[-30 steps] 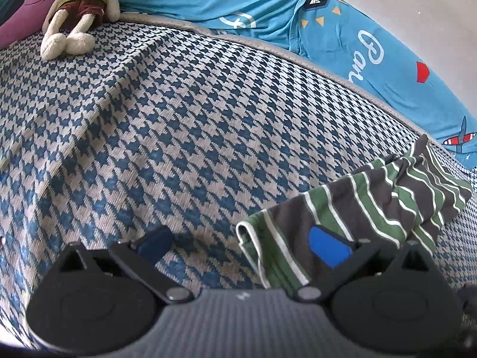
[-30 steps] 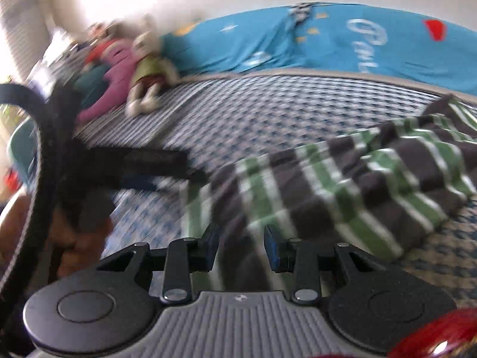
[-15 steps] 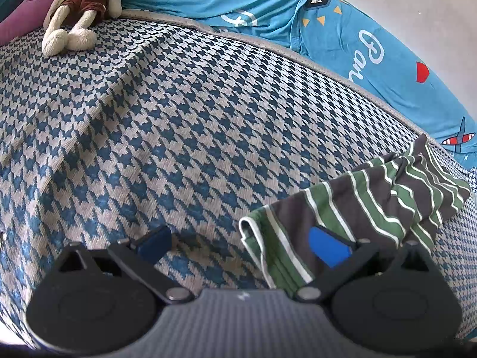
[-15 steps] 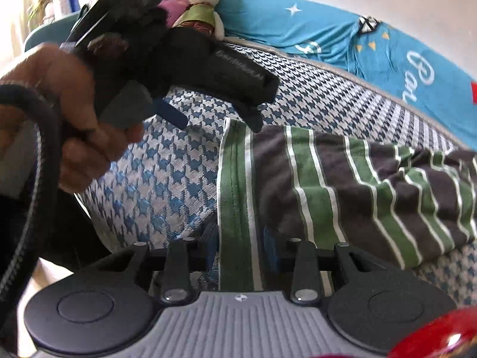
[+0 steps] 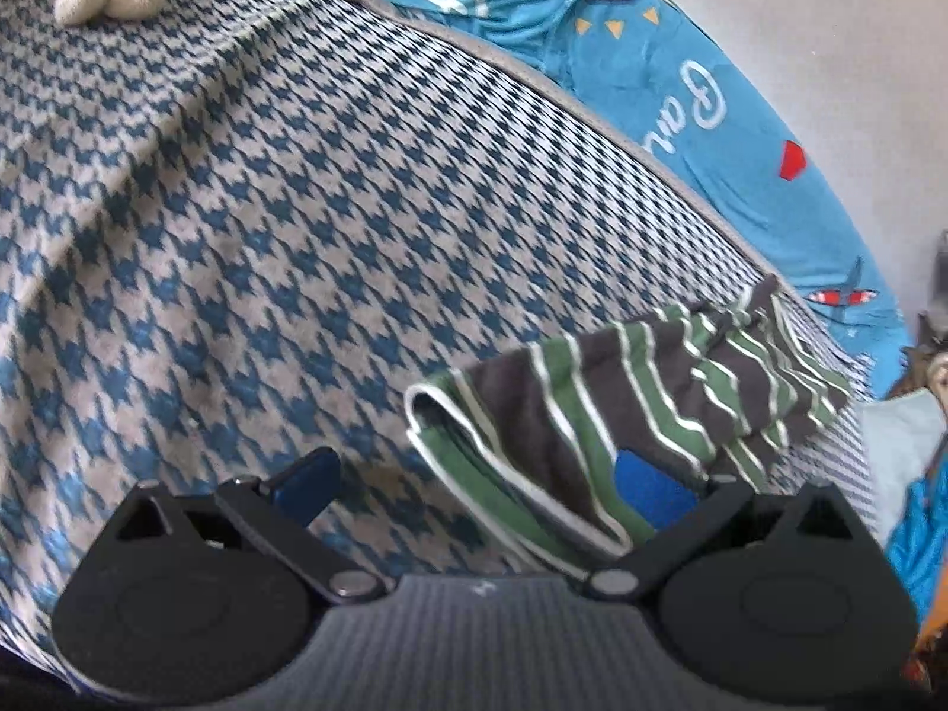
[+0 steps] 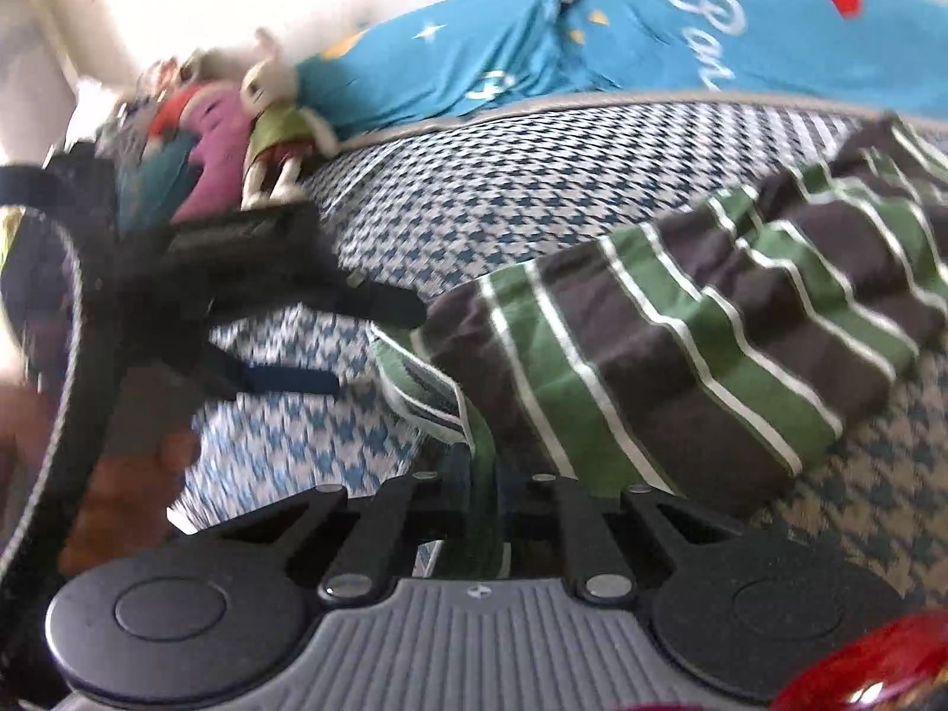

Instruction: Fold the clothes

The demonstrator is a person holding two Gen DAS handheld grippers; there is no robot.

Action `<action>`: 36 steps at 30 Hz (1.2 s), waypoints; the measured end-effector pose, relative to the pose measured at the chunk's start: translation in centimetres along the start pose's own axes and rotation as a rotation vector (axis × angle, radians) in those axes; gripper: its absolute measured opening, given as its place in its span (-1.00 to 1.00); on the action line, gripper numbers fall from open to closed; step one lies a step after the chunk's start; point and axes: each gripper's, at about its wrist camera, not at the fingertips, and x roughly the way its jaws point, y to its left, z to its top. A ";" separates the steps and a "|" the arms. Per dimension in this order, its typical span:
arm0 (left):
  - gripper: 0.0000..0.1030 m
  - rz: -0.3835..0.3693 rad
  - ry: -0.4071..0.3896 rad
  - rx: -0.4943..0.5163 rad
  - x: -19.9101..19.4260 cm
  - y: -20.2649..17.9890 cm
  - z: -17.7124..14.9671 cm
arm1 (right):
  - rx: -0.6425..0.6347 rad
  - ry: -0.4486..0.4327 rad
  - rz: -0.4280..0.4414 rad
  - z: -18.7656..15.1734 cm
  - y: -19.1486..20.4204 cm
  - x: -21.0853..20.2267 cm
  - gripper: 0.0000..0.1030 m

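While the striped garment lay bunched on the houndstooth bedspread, my right gripper had clamped its fingers together on the green hem at the garment's near corner. My left gripper stood with fingers wide apart, the hem draped over the one at 4 o'clock, the other over bare spread at 8 o'clock. From 9 to 12 o'clock in the left wrist view, open bedspread ran to its grey piped edge against a blue printed pillow. Only the right wrist view showed the garment's far fold, a hand on the left gripper, and a plush rabbit among toys at 10 o'clock.
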 end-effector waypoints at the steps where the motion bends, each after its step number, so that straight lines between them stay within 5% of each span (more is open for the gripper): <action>1: 1.00 -0.015 0.009 0.000 0.0 0.0 -0.1 | 0.027 -0.001 0.009 0.2 -0.3 -0.1 -0.82; 8: 1.00 -0.154 0.089 -0.011 0.6 -0.9 -1.1 | 0.111 -0.004 0.039 0.5 -1.3 -0.5 -0.82; 14: 0.97 -0.158 0.075 0.028 1.7 -2.2 -1.2 | 0.031 -0.008 0.000 0.2 -0.4 -0.2 -0.82; 20: 0.28 -0.155 0.055 0.090 2.5 -3.8 -1.4 | -0.117 -0.006 -0.074 -0.9 1.3 0.0 -0.73; 22: 0.13 -0.167 0.051 0.099 2.4 -4.1 -1.3 | -0.164 -0.027 -0.087 -1.2 2.0 -0.3 -0.51; 25: 0.12 -0.188 0.049 0.100 2.4 -4.4 -1.2 | -0.230 -0.064 -0.085 -1.5 3.0 -0.7 -0.29; 36: 0.12 -0.176 0.057 0.123 3.6 -6.0 -0.9 | -0.380 -0.047 -0.114 -2.8 5.2 1.1 -0.23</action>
